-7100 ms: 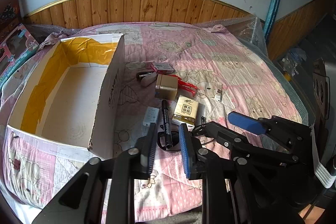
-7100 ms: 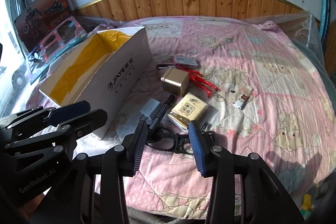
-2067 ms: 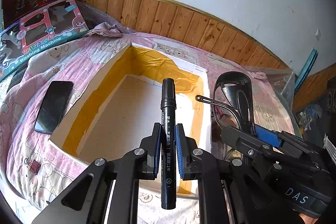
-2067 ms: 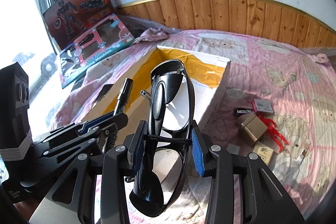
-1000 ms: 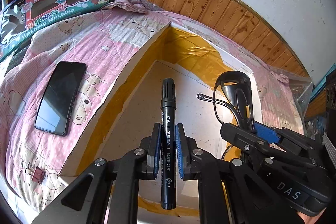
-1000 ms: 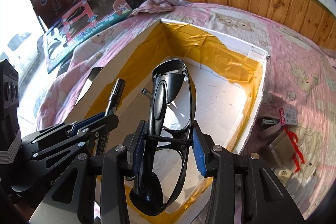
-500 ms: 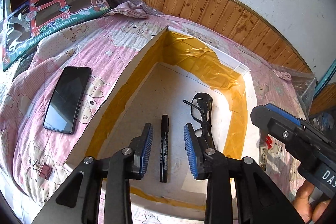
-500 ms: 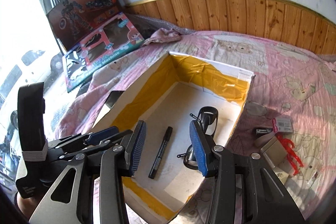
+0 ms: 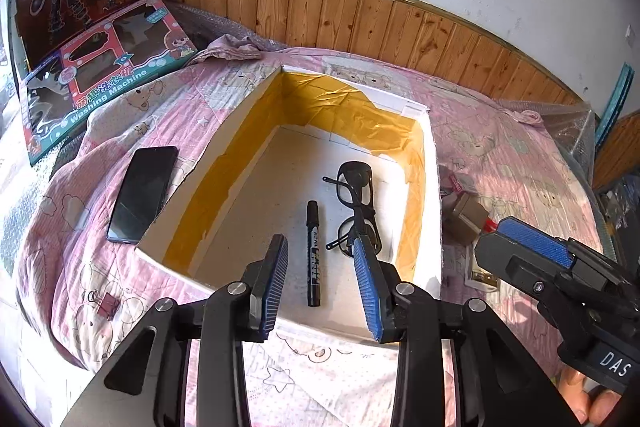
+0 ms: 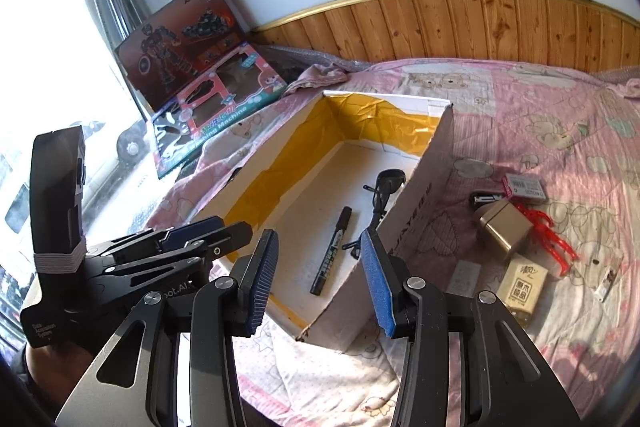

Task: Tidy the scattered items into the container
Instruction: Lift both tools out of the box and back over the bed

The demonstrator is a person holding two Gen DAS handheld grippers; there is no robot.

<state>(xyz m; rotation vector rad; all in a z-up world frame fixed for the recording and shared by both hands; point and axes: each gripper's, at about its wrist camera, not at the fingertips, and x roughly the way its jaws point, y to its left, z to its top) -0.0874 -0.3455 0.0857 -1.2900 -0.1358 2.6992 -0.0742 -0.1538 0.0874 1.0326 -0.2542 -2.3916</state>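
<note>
Pink quilted bed (image 9: 500, 155) against wood-panelled wall. White cardboard box (image 9: 434, 195) with yellow-taped inner walls holds black marker (image 9: 313, 251) and black glasses (image 9: 356, 203), side by side on its floor. Left gripper (image 9: 320, 283) and right gripper (image 10: 320, 275) hover above the box's near end, jaws wide, empty. Small boxes (image 10: 506, 227) lie on quilt right of box; phone (image 9: 142, 193) on its left.

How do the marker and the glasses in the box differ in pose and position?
The marker is one straight black stick lying flat; the glasses are a looped frame with arms sticking out. The marker sits mid-floor; the glasses lie nearer the box wall facing the loose items. Both are black, run lengthwise, and are free of both open grippers.
</note>
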